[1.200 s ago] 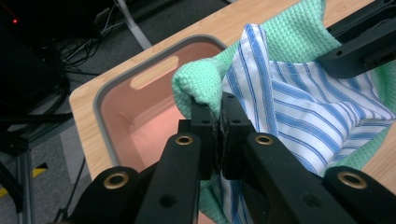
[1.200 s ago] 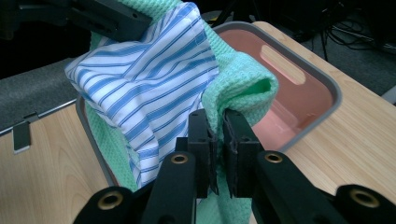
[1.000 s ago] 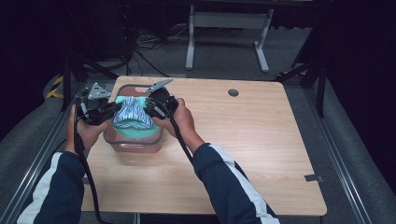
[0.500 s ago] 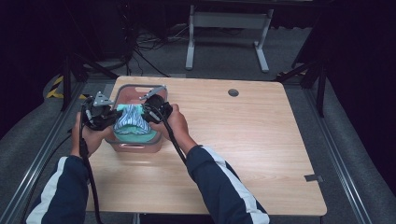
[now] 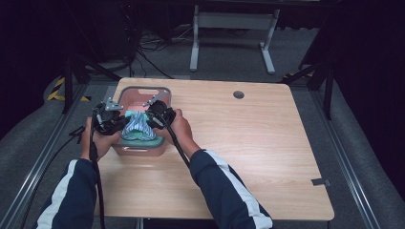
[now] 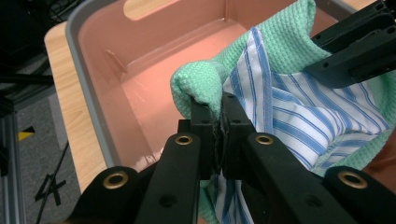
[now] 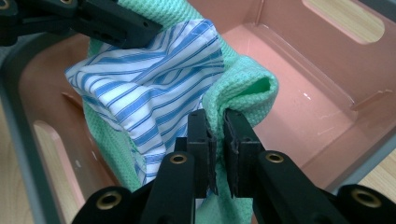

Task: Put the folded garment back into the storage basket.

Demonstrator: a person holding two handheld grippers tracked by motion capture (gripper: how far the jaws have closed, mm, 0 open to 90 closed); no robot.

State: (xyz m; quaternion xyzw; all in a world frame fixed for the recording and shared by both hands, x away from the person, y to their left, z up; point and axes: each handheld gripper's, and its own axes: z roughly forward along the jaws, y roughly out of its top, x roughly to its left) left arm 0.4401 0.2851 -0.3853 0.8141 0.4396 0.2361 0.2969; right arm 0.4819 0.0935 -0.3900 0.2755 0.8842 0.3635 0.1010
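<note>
**Two hand-held grippers lowering cloths into a bin**

Two cloths, green [image 6: 289,42] and striped [image 6: 299,107], hang as one bundle between the tools. Left hand-held gripper [image 6: 219,109] is clamped on a green fold; right hand-held gripper [image 7: 217,123] likewise pinches green, striped cloth just left of its jaws. Compared with a second ago, both hands have moved nearer the person and the bundle sits lower inside the pink bin [image 5: 143,93] on the counter [image 5: 267,143]. Release probably follows.

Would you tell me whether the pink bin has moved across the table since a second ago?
No; the pink bin remains at the table's far-left corner.
</note>
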